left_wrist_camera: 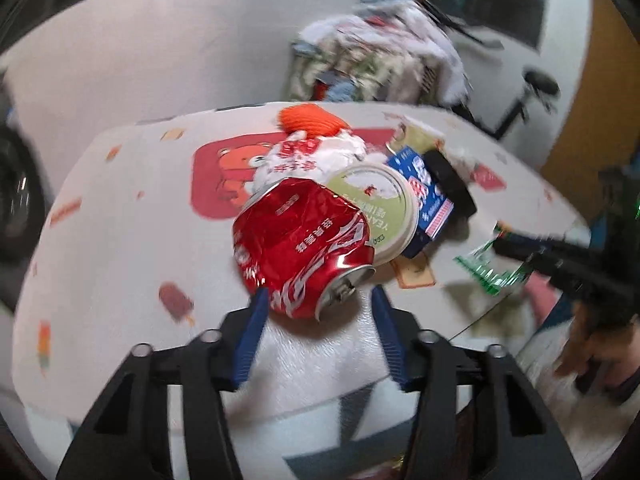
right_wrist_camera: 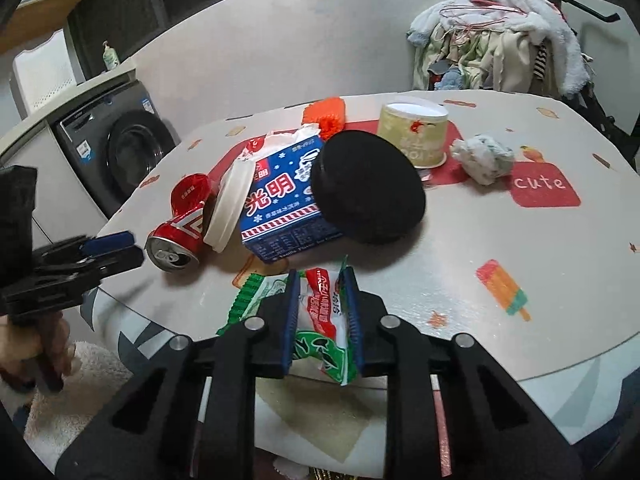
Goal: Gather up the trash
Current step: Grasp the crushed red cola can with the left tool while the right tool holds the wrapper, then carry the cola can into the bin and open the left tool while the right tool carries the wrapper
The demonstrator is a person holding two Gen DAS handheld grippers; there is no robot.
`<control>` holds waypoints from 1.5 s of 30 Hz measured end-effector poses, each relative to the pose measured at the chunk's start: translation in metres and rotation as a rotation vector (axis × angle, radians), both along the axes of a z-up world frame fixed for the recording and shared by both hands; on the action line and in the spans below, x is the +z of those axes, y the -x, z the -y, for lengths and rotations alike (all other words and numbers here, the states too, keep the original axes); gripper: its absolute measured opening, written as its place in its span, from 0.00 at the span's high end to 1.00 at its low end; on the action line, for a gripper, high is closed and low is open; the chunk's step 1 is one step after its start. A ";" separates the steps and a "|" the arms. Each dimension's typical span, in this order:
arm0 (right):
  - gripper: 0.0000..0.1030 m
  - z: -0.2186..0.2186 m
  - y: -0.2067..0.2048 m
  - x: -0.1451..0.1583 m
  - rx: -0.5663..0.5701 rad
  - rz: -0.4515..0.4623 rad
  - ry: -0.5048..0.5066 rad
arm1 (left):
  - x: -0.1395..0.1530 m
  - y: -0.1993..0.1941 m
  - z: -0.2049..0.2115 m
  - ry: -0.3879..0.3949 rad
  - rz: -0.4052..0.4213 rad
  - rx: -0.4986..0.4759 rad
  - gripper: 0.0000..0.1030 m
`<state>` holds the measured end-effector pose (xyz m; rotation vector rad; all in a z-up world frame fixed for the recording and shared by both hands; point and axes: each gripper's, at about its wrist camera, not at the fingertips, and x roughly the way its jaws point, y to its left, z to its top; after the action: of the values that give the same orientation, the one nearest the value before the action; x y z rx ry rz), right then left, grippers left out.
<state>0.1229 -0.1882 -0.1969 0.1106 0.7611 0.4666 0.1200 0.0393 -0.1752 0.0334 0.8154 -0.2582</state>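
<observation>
A crushed red cola can [left_wrist_camera: 300,248] lies on the table near its front edge; it also shows in the right wrist view [right_wrist_camera: 182,224]. My left gripper [left_wrist_camera: 318,300] is open, its blue fingers on either side of the can's near end. My right gripper [right_wrist_camera: 320,280] is shut on a green, white and red snack wrapper [right_wrist_camera: 320,320] at the table edge; the wrapper also shows in the left wrist view [left_wrist_camera: 490,266]. Behind the can lie a white lid [right_wrist_camera: 228,206], a blue carton [right_wrist_camera: 280,200], a black round lid [right_wrist_camera: 368,188], a paper cup [right_wrist_camera: 416,136] and a crumpled tissue [right_wrist_camera: 484,156].
An orange knitted item [right_wrist_camera: 326,114] lies at the table's far side. A washing machine [right_wrist_camera: 116,148] stands left of the table [right_wrist_camera: 500,232]. A heap of clothes [right_wrist_camera: 500,28] sits behind it. White fluffy fabric [right_wrist_camera: 72,384] lies below the table edge.
</observation>
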 end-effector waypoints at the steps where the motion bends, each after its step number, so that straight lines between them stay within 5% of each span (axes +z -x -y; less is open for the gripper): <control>1: 0.77 0.003 0.001 0.000 -0.004 0.000 -0.008 | 0.000 -0.004 0.002 -0.029 0.002 -0.037 0.61; 9: 0.77 0.017 0.009 -0.002 -0.022 0.003 -0.034 | -0.008 -0.018 0.026 -0.258 0.040 -0.298 0.61; 15: 0.77 0.022 0.009 -0.003 -0.032 0.000 -0.049 | -0.017 -0.037 0.021 -0.240 -0.023 -0.310 0.67; 26: 0.77 0.018 0.010 -0.008 -0.022 -0.011 -0.045 | -0.020 -0.037 0.027 -0.267 -0.002 -0.333 0.68; 34: 0.77 0.021 0.013 0.000 -0.026 0.011 -0.047 | 0.006 -0.015 0.009 -0.134 0.024 -0.270 0.69; 45: 0.77 0.019 0.035 0.020 -0.019 0.043 -0.049 | 0.038 0.047 0.027 -0.069 0.055 -0.306 0.69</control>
<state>0.0881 -0.2069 -0.1771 0.1526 0.7061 0.4678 0.0726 0.0127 -0.1377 0.2299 0.7631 -0.5154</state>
